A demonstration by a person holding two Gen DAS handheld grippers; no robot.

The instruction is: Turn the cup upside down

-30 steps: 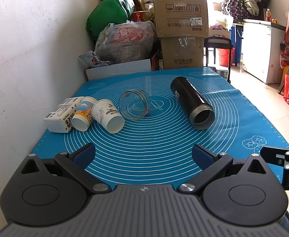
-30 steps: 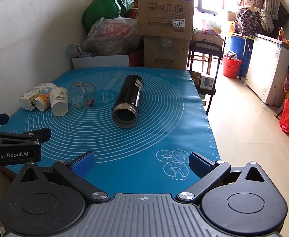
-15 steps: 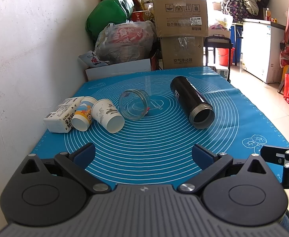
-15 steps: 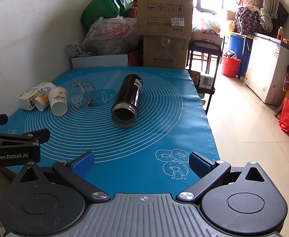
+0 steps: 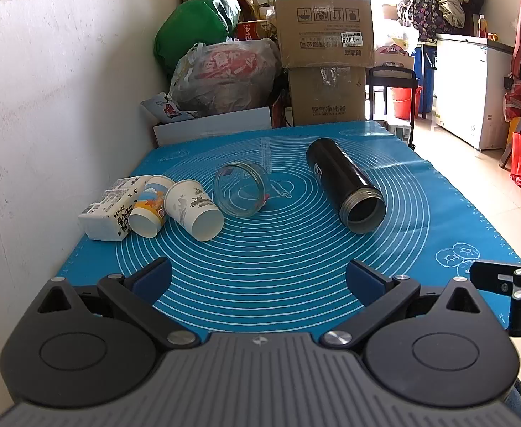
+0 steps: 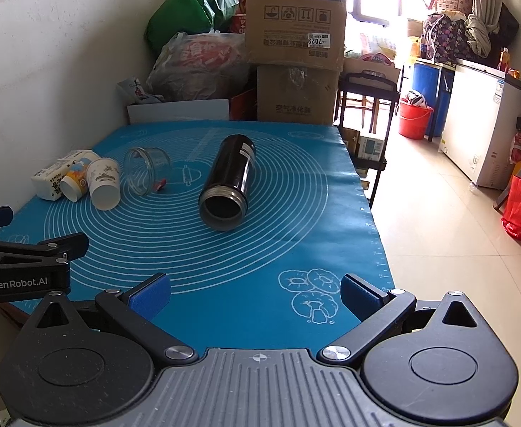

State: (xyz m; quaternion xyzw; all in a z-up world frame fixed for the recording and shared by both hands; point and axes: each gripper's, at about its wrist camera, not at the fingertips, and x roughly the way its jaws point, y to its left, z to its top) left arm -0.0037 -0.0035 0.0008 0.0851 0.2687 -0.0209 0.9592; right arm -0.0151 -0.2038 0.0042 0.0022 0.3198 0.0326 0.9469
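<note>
Ahead of the left gripper (image 5: 258,275), its jaws spread and empty, paper cups (image 5: 193,204) lie on their sides at the mat's (image 5: 296,267) left edge, mouths toward it, while the right gripper (image 6: 255,293), likewise spread and empty, faces the black flask (image 6: 229,181) further right.

L wrist cam low at near edge, R cam right, both share mat (image 5: 296,249)
</note>
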